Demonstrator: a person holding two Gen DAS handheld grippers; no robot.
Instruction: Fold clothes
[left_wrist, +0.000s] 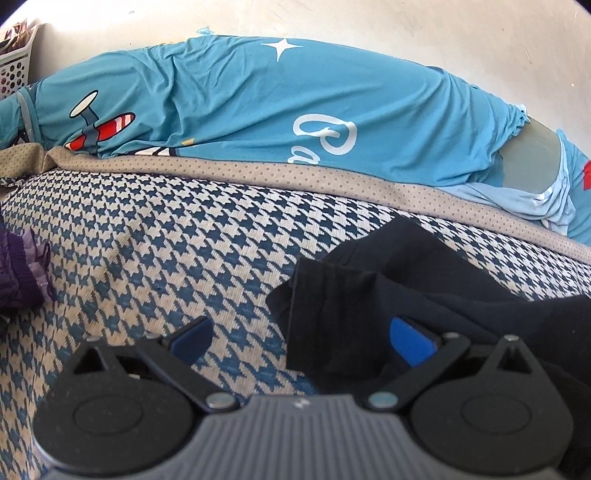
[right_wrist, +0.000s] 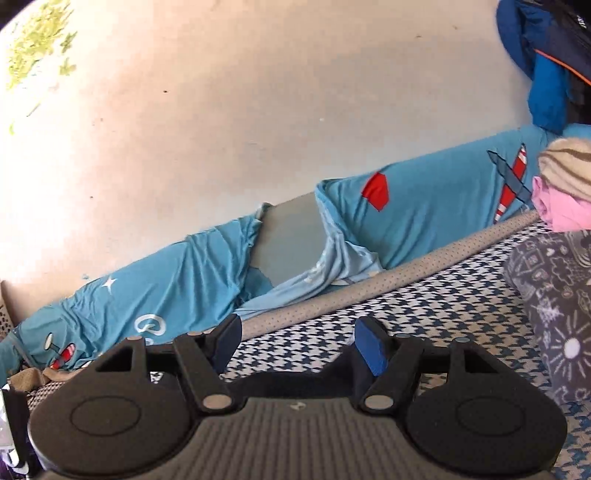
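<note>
The crumpled black cloth garment (left_wrist: 388, 295) lies on the blue-and-white houndstooth bed cover (left_wrist: 155, 236), draped over the right finger of the left gripper (left_wrist: 301, 341), whose jaws stand apart. The right gripper (right_wrist: 297, 345) is spread wide with nothing between its fingers. A long blue aeroplane-print bolster (left_wrist: 258, 107) lies along the wall behind, and a grey patterned pillow (right_wrist: 554, 295) is at the right.

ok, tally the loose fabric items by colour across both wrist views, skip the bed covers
Black: 1, black garment by the left gripper
Purple: 1, purple garment
Pink: 1, pink cloth
Beige striped: 1, striped cloth on top of the pink
Dark blue: 1, blue jacket
Grey patterned: 1, patterned fabric
Total: 6
</note>
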